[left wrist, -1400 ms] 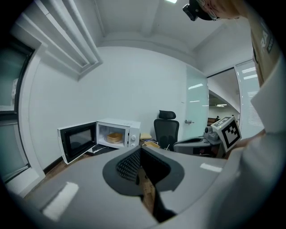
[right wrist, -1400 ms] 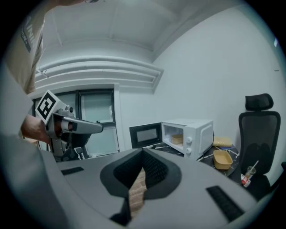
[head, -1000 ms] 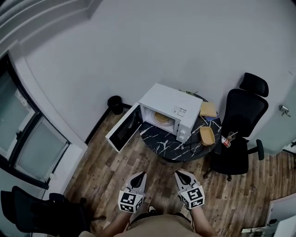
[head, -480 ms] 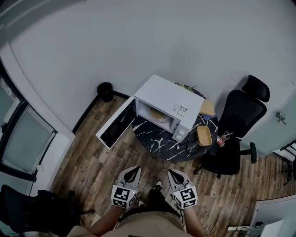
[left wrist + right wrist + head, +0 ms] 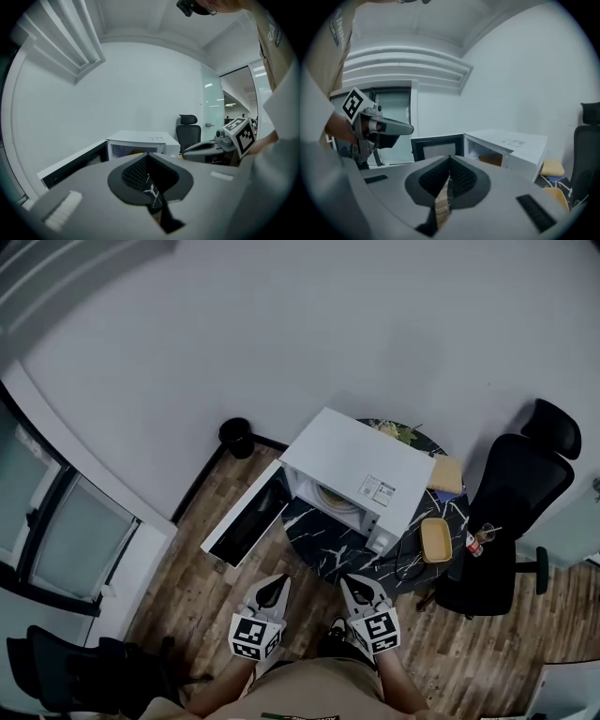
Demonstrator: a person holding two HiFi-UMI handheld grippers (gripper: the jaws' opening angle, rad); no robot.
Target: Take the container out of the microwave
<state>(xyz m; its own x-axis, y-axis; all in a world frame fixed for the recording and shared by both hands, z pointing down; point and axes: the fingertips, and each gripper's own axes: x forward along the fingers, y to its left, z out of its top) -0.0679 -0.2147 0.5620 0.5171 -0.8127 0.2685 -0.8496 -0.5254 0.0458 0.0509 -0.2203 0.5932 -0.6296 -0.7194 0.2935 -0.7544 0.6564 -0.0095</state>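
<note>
Here, left tongs (image 5: 273,587) and right tongs (image 5: 354,586) clenched empty, microwave (image 5: 361,463) open, container (image 5: 335,495) inside.

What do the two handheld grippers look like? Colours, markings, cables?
Alike: left gripper and right gripper have pale grey shells tapering to a point, dark ribbed pads, and a white cube with black square markers behind. No cables show. Tan top worn.

black office chair (image 5: 511,512) | dark marble table (image 5: 323,547) | black bin (image 5: 235,436) by wall
</note>
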